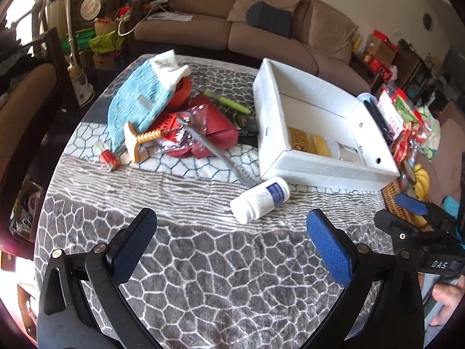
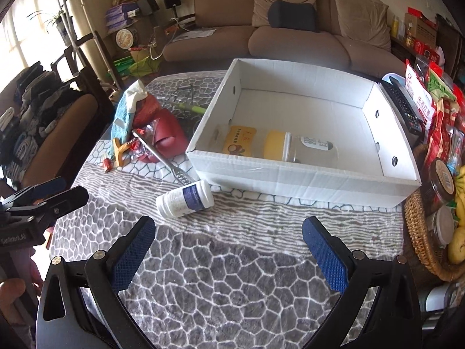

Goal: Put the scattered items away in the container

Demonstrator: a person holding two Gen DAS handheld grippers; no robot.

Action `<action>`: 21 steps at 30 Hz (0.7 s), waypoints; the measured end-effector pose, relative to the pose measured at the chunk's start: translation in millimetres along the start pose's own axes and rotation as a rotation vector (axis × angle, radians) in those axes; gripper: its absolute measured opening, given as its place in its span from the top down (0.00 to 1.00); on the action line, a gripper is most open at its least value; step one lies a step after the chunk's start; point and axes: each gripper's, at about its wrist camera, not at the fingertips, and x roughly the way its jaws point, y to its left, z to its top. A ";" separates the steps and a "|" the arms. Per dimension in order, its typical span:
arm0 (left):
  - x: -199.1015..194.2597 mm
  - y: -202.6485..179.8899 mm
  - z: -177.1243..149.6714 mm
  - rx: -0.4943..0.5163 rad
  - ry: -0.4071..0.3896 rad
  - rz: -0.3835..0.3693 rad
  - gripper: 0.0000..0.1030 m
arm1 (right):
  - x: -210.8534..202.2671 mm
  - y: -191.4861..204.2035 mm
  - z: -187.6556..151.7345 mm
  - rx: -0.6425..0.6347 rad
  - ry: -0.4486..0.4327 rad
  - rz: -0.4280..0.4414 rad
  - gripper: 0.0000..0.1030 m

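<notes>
Left gripper (image 1: 232, 235): jaws spread wide, nothing between them, hovering over the tablecloth (image 1: 203, 276), a plush grey fabric with a white cracked-stone pattern and wavy stripe bands. Pads are blue with a fine mesh texture.

Far left on the table: pile of loose stuff. Knitted light-blue cloth (image 1: 136, 101) with white trim draped over a red mesh ball; small wooden sword (image 1: 145, 139) with a ribbed orange grip; small red packet (image 1: 109, 160); dark red folded pouch (image 1: 215, 122); long metal brush (image 2: 162, 157) lying diagonally; green pen (image 1: 229, 103) behind.

Centre: white plastic pill bottle (image 2: 186, 197) on its side, ribbed cap, dark blue label, print unreadable. It lies just beside the box's near wall, outside it.

Right of that: white cardboard box (image 2: 305, 180), shallow, rectangular, oval holes in the side walls. Inside, near the front wall: yellow flat packet (image 2: 239, 144) with unreadable writing, and a clear jar (image 2: 302, 148) with yellow lid, on its side.

Right gripper (image 2: 228, 232): also wide apart, holding nothing. In the left view its body reads "DAS".

Far right: wicker basket (image 2: 418, 232), bananas, red snack bags.
</notes>
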 end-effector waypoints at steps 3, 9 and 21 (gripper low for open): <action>14.1 37.1 -13.7 -0.070 0.022 0.015 0.00 | 15.0 15.4 -10.3 -0.013 -0.004 0.045 0.00; 45.8 75.0 -31.3 -0.163 0.043 -0.012 0.00 | 65.1 41.9 -23.8 -0.067 -0.009 0.069 0.00; 78.8 72.8 -16.1 -0.187 0.044 -0.098 0.00 | 161.0 66.3 -29.0 -0.343 0.004 -0.023 0.00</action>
